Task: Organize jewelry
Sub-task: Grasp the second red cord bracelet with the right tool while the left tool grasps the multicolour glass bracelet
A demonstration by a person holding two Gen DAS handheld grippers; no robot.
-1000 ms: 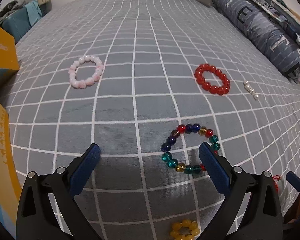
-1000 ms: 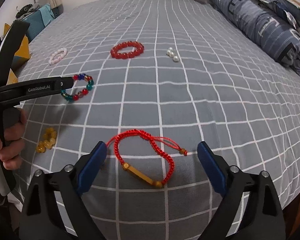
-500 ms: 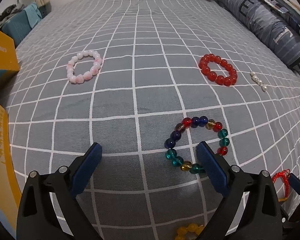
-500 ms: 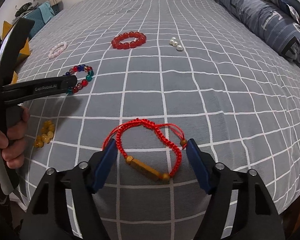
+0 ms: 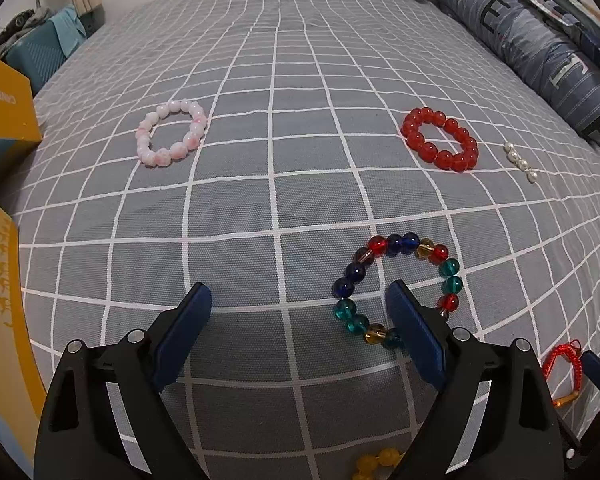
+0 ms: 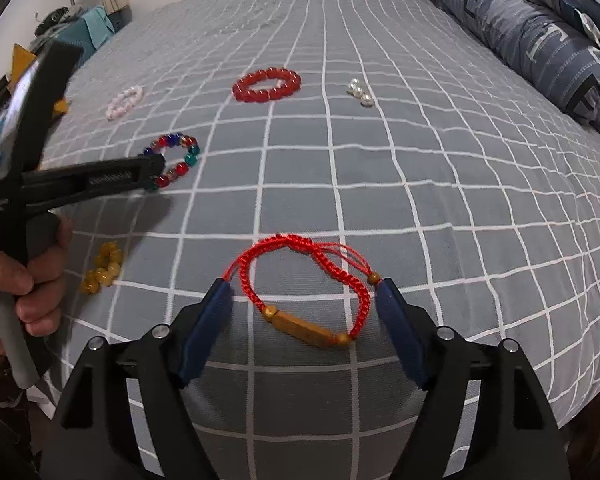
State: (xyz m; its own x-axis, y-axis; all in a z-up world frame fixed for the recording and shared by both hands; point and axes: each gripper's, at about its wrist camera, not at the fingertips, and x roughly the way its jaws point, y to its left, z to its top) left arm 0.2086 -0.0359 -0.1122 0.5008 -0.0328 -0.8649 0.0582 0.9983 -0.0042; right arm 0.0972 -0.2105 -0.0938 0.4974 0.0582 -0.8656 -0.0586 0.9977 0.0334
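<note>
On the grey checked bedspread [image 5: 284, 208] my left gripper [image 5: 298, 292] stands open, its jaws closing. Its right finger [image 5: 414, 332] sits inside the ring of the multicolour bead bracelet [image 5: 410, 241], whose left arc lies between the jaws untouched. My right gripper [image 6: 304, 286] is open and widening around the red cord bracelet with a wooden bar [image 6: 300, 326], which lies flat with its ends at the fingertips. A pink bead bracelet [image 5: 190, 140], a red bead bracelet [image 5: 428, 148], a short string of pearls [image 5: 520, 162] and yellow beads [image 6: 102, 268] lie apart.
Yellow boxes [image 5: 4, 104] stand at the left edge of the bed. Striped pillows [image 5: 540, 48] lie along the right side. A hand [image 6: 28, 280] holds the left gripper's handle at the left of the right wrist view. The bed's edge [image 6: 580, 400] drops off at the lower right.
The left jaws have narrowed a little beside the multicolour bracelet. The right jaws drew in around the red cord bracelet, then widened slightly. Neither bracelet has been lifted.
</note>
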